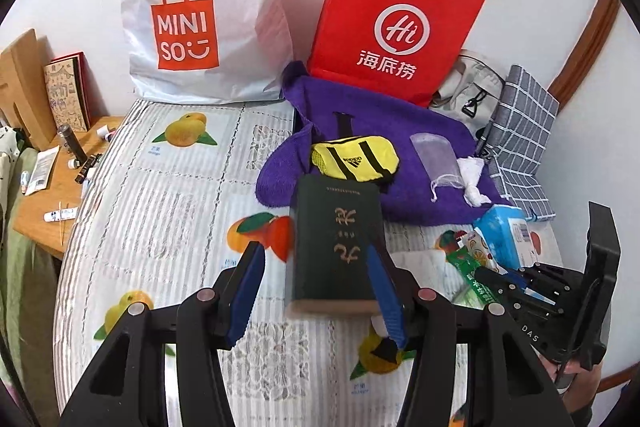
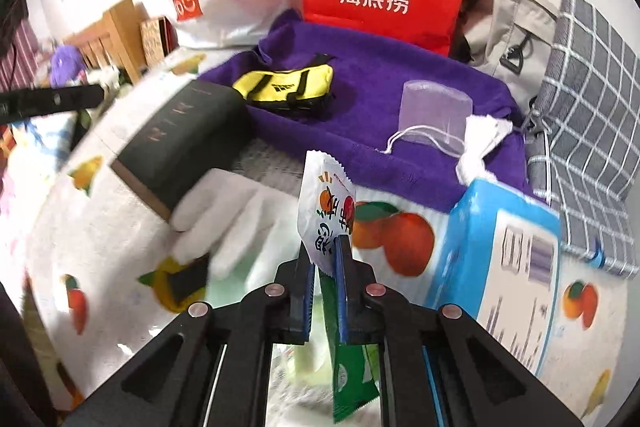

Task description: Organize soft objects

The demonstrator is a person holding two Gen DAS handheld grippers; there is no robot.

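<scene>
2 items are in hand: the left tool [image 1: 316, 291] stands open astride the dark book [image 1: 336, 243], while the right tool [image 2: 325, 259] pinches the snack packet [image 2: 326, 211]. Yellow pouch [image 1: 356, 159], mesh bag [image 1: 434, 157] and tissue pack [image 2: 508, 259] lie loose on the bed [image 1: 160, 195], so most sorting seems undone.

- Two shopping bags: one white [image 1: 200, 15], one red [image 1: 396, 23].
- One purple towel [image 1: 384, 131].
- One yellow pouch [image 1: 356, 157].
- One dark book [image 1: 336, 247].
- One clear drawstring pouch [image 1: 436, 159].
- One white rag [image 1: 474, 177].
- One blue tissue pack [image 2: 508, 267].
- One snack packet [image 2: 326, 215].
- One white glove [image 2: 236, 223].
- One checked cloth [image 1: 524, 139].
- One grey bag [image 1: 468, 91].
- Two grippers: left [image 1: 316, 287], right [image 2: 325, 251].
</scene>
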